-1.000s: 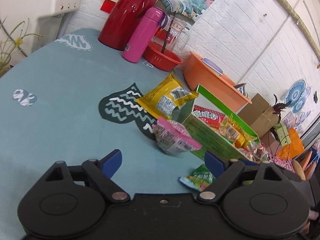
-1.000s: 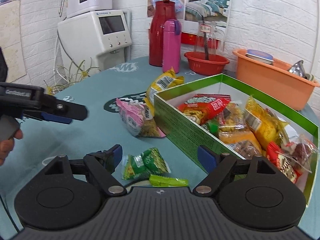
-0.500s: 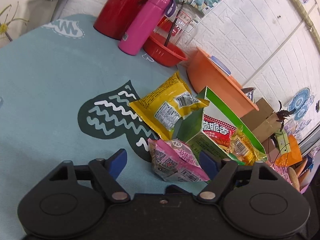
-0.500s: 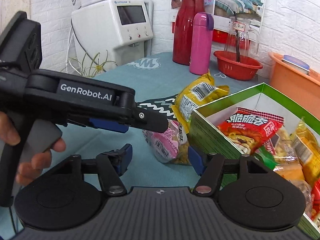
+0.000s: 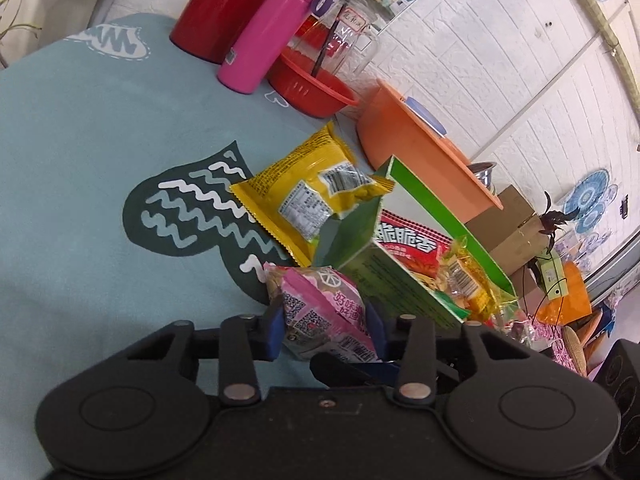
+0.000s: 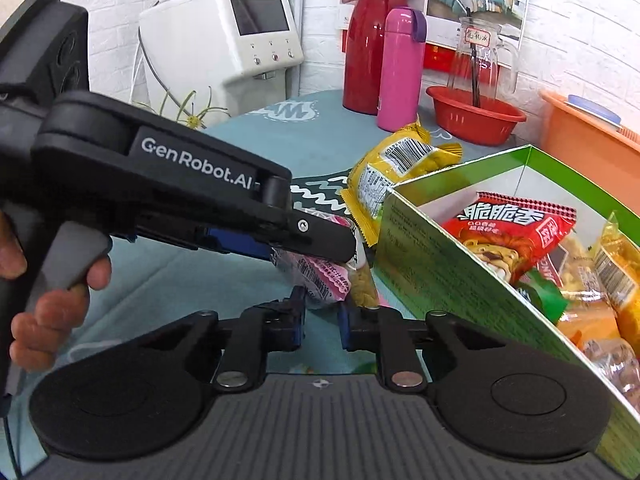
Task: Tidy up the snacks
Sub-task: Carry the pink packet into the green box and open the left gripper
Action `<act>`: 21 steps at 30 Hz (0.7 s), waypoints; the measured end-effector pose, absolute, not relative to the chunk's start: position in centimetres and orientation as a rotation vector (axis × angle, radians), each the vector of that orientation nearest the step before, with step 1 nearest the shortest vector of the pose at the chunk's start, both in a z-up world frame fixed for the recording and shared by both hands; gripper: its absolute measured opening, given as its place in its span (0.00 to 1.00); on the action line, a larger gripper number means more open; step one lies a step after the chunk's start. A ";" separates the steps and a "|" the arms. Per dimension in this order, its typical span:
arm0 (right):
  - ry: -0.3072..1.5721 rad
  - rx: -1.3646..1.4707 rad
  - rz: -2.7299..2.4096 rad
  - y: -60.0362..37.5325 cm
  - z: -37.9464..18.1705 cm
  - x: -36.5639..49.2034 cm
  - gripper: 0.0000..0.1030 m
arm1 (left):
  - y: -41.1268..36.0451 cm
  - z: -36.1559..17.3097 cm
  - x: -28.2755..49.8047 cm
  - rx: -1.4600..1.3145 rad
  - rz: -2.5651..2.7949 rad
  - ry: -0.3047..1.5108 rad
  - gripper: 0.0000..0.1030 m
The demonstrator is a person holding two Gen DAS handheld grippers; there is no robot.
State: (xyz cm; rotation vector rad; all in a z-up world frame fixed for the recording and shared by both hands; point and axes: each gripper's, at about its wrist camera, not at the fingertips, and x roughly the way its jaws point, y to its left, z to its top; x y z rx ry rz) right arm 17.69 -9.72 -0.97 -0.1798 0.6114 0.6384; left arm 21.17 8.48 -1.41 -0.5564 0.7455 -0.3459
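Note:
A pink snack packet (image 5: 324,312) lies on the teal tablecloth beside the green snack box (image 5: 400,280). My left gripper (image 5: 326,326) has its blue pads closed on both sides of this packet. In the right wrist view the left gripper's finger (image 6: 312,236) covers the pink packet (image 6: 324,280). My right gripper (image 6: 322,320) is narrowed to a small gap just below the packet's lower edge, and I cannot tell whether it touches. A yellow snack bag (image 5: 312,192) leans on the box's corner; it also shows in the right wrist view (image 6: 392,172). The box (image 6: 460,276) holds several packets.
A red thermos (image 6: 366,40), a pink bottle (image 6: 398,68), a red basin (image 6: 476,120) with a glass jug and an orange tub (image 5: 424,160) stand at the back. A white dispenser (image 6: 224,40) stands at the back left. The person's hand (image 6: 52,300) holds the left gripper.
My left gripper moved forward onto the pink packet and closed on it. My right gripper swung left toward the same packet and narrowed. The green packets have left the right wrist view.

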 end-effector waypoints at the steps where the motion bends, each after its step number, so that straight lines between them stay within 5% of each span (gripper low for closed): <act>1: 0.598 -0.179 0.639 -9.9 -0.7 17.2 0.28 | 8.2 -1.0 20.8 -0.550 -0.348 0.736 0.53; 21: 0.395 -0.063 0.435 -23.2 3.7 13.9 0.28 | -6.1 5.7 21.3 -0.385 -0.621 0.616 0.53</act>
